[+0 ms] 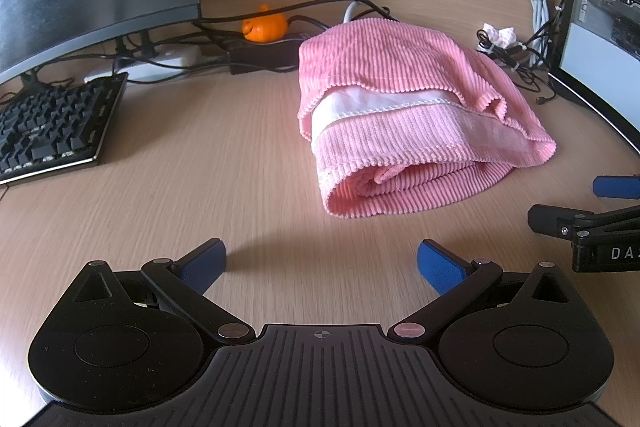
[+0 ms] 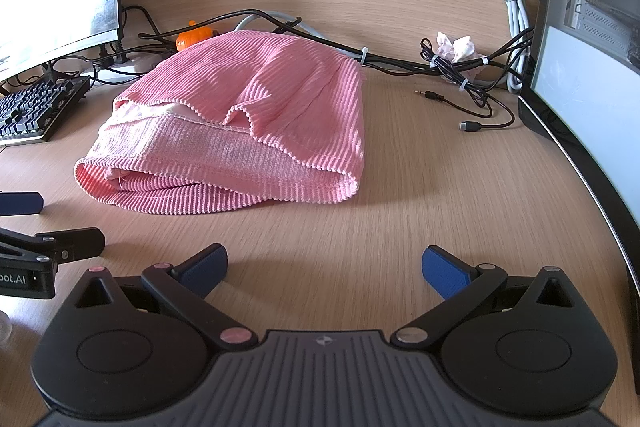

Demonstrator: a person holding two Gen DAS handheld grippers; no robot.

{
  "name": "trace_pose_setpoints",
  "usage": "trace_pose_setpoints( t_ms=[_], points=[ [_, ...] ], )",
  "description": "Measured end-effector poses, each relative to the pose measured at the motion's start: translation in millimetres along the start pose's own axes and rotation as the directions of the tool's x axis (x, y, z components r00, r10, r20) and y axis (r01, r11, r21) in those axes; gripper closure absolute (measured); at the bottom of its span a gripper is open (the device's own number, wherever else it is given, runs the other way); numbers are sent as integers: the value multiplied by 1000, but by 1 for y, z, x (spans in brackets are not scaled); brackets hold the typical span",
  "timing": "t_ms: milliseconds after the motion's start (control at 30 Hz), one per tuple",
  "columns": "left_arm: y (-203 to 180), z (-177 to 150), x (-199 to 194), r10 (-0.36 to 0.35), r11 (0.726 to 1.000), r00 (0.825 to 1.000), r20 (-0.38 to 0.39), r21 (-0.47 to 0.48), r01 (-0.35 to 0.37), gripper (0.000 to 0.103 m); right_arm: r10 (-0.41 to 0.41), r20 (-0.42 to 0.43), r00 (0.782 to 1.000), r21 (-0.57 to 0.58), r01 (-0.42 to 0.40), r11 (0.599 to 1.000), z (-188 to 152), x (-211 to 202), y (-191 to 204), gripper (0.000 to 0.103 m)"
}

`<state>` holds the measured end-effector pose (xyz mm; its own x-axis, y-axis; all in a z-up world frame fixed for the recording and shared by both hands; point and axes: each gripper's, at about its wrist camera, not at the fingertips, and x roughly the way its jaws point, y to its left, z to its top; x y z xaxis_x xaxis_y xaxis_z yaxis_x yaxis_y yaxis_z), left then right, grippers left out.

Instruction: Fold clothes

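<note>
Pink ribbed-knit garment (image 1: 404,115) lay folded on the wooden desk (image 1: 200,167); we held left gripper (image 1: 322,263) and right gripper (image 2: 324,265) spread and empty, clear of it.

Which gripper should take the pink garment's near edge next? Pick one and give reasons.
Right, though only narrowly. The pink garment lies straight ahead of the open right gripper, its near edge facing the fingers. From the open left gripper, the garment sits off to the right, so it would need to move sideways first.
</note>
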<state>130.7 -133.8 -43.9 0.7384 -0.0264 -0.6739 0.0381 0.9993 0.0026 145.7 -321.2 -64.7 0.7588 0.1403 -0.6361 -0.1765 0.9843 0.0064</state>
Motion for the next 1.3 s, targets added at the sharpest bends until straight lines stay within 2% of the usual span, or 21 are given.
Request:
trace_pose_setpoints(
  t_ms=[1300],
  points=[
    [-5, 0, 0, 26, 999, 1000, -2, -28, -26, 0, -1, 0, 1000, 0, 1, 1000, 0, 0, 0, 0]
  ],
)
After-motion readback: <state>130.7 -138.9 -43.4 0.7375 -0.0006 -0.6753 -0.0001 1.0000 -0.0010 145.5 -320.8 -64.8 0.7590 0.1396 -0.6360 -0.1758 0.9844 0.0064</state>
